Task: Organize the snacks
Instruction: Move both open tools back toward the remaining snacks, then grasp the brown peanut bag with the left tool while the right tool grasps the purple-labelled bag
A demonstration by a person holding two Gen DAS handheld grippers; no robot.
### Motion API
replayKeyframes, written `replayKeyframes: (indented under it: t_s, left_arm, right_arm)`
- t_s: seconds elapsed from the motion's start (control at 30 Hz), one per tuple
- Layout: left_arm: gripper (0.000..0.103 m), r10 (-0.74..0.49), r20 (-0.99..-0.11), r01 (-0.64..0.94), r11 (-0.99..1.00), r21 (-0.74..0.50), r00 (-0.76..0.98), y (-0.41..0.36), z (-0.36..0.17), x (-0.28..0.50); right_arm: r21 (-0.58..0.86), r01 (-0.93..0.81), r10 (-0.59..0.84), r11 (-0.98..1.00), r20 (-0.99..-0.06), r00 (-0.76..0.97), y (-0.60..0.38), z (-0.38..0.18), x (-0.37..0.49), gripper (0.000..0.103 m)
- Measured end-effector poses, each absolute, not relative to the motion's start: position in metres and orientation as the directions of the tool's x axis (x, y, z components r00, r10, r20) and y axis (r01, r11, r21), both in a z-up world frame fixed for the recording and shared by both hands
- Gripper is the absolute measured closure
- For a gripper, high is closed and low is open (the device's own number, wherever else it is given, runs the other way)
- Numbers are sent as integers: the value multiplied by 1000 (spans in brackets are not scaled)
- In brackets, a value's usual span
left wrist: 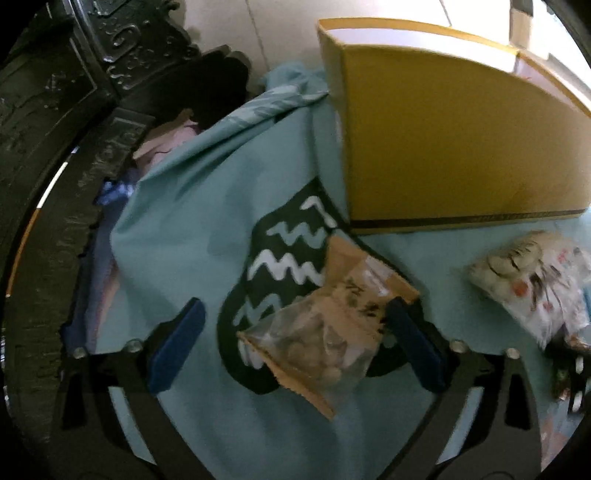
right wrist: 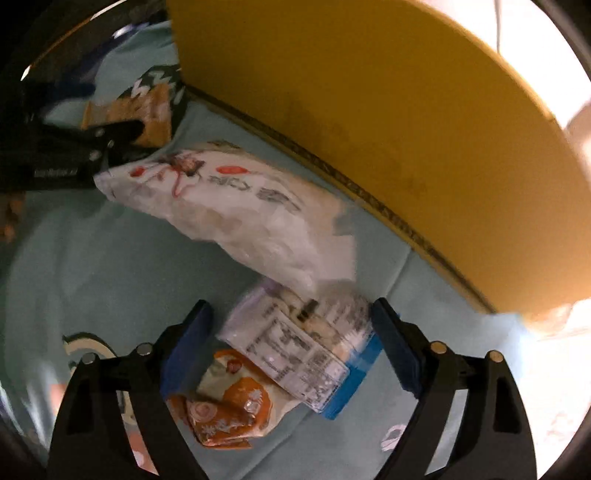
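Observation:
A brown paper-and-clear snack packet (left wrist: 332, 325) lies on the teal cloth (left wrist: 177, 236). My left gripper (left wrist: 295, 343) hangs over it, open; the right pad sits at the packet's edge and the left pad stands well clear. In the right wrist view, a clear packet with a blue edge (right wrist: 310, 350) and an orange packet (right wrist: 232, 406) lie between the fingers of my right gripper (right wrist: 293, 343). It is open, both pads close to the packets. A white printed bag (right wrist: 229, 206) (left wrist: 532, 280) lies just beyond. A yellow cardboard box (left wrist: 443, 147) (right wrist: 369, 110) stands behind everything.
Dark carved furniture (left wrist: 55, 147) rises along the left. Pink and blue fabric (left wrist: 162, 147) bunches at the cloth's far left edge. The left gripper's black frame (right wrist: 110, 136) shows at the upper left of the right wrist view. Pale floor (left wrist: 258, 29) lies behind the box.

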State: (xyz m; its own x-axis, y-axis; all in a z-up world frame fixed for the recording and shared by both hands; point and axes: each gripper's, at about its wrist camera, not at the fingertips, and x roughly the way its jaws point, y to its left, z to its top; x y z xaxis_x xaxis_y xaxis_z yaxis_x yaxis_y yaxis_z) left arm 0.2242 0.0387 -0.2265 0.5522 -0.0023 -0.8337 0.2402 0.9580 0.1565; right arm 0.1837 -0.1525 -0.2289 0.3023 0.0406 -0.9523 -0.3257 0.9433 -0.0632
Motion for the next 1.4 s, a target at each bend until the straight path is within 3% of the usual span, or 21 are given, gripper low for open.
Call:
replayKeyframes:
  t_s: [0.03,0.07,0.17,0.23,0.3,0.4,0.47,0.5,0.53,0.63,0.7,0.73,0.8,0.9,0.93,1.03,1.17,1.23,1.3,1.4]
  left_arm:
    - [56,-19,-830,255,955,150,558,38,-225,223]
    - [67,-29,-828,264,954,146,560,37,-224,221]
    - [77,-72,-827,233,970,73,558,46,-220,220]
    - [82,-106,-824,203,979,12,557,55,-217,217]
    - [82,-127,-815,207,978,-9,566,56,-214,211]
    - [80,-52,-826,212,974,83,561,50,-219,206]
    - [56,-55,-830,208,975,74,555,51,-219,209]
    - [30,-53,-831,210,975,78,553,50,-220,211]
    - [23,-47,-829,224,970,95,557,47,-220,214]
    - [14,1,-832,281,941,188,554,35,-228,225]
    - [13,32,-847,307,924,227,530,31,-237,233]
    - [11,46,-857,314,919,238,514,31,-243,235]
    - [14,31,-860,311,925,218,509,35,-245,236]
    - [53,-46,-868,334,932,140,494,38,-243,232]
    - [57,-30,-863,339,926,165,504,36,-242,228]
    - [60,-47,-860,307,943,129,508,41,-238,223]
    - [60,-67,-848,281,955,99,525,45,-228,215]
    - [60,-69,-840,271,958,94,538,47,-221,216]
    - [60,-80,-833,256,964,75,547,51,-212,213]
    - [60,-99,-825,239,970,44,556,53,-203,212]
  right_arm:
    - [-41,-318,60,947,-952,299,-156,-226,184,30]
    - [-15,-309,83,951,-950,301,-160,-222,183,33]
    - [46,-275,132,960,-944,302,-173,-211,175,34]
    - [93,-248,171,964,-933,316,-182,-202,168,43]
    - [132,-222,202,966,-921,333,-191,-192,157,43]
    - [140,-201,203,970,-919,339,-202,-188,143,44]
    - [151,-179,204,972,-922,331,-210,-189,139,43]
    - [159,-171,208,972,-922,328,-211,-190,131,43]
    - [174,-165,220,971,-920,323,-215,-191,128,43]
    - [165,-183,219,969,-916,336,-224,-186,119,42]
    - [147,-193,208,970,-911,355,-229,-179,117,30]
    - [135,-198,201,971,-910,363,-232,-177,116,29]
    - [103,-215,178,971,-914,364,-232,-178,122,28]
    - [80,-233,160,969,-923,349,-229,-186,134,21]
    - [71,-231,150,970,-928,342,-225,-191,139,18]
    - [94,-228,168,969,-928,331,-215,-200,151,15]
    - [-47,-332,64,942,-947,314,-187,-224,162,13]
    - [-20,-347,84,938,-956,282,-187,-230,164,15]
    - [31,-315,115,949,-962,250,-197,-228,170,31]
    - [91,-271,156,958,-961,229,-215,-223,169,48]
